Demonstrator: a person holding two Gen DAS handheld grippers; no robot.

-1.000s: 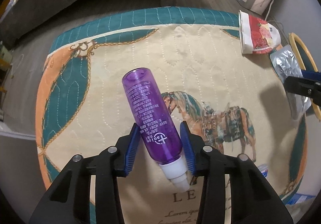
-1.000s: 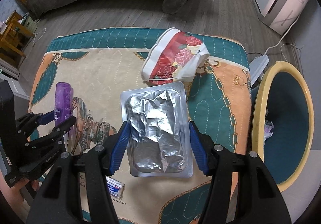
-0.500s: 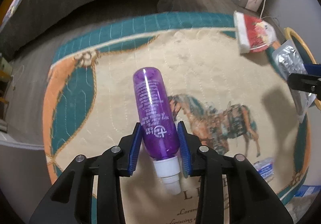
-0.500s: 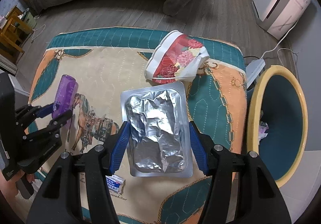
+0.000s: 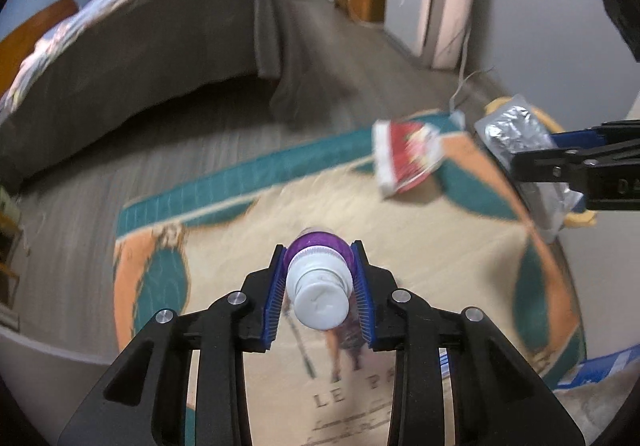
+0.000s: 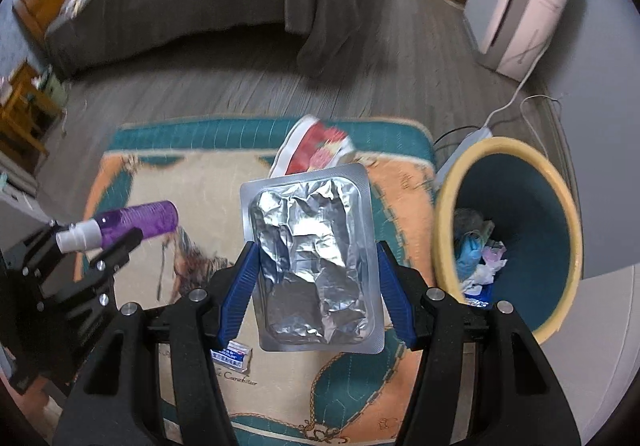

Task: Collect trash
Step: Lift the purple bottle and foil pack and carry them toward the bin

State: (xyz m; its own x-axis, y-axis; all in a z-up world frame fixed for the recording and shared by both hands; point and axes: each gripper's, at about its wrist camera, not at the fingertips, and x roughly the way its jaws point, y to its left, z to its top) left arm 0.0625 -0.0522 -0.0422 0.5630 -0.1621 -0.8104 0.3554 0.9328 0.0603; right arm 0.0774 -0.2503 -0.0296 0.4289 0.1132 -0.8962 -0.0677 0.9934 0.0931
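Teal bin (image 6: 532,182), right view only

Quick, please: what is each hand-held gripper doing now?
Left hand-held gripper: closing on the purple bottle.
Right hand-held gripper: holding the foil tray.

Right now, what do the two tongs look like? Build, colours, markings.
Both are the same build. The left tongs and right tongs have matte black, angular plastic arms with open triangular cutouts and silver round screw heads at the joints. Each finger carries a ribbed blue pad on its inner face. Embossed letters show on the side of the right tongs in the left view, too cut off to read. No cables or sleeves visible.
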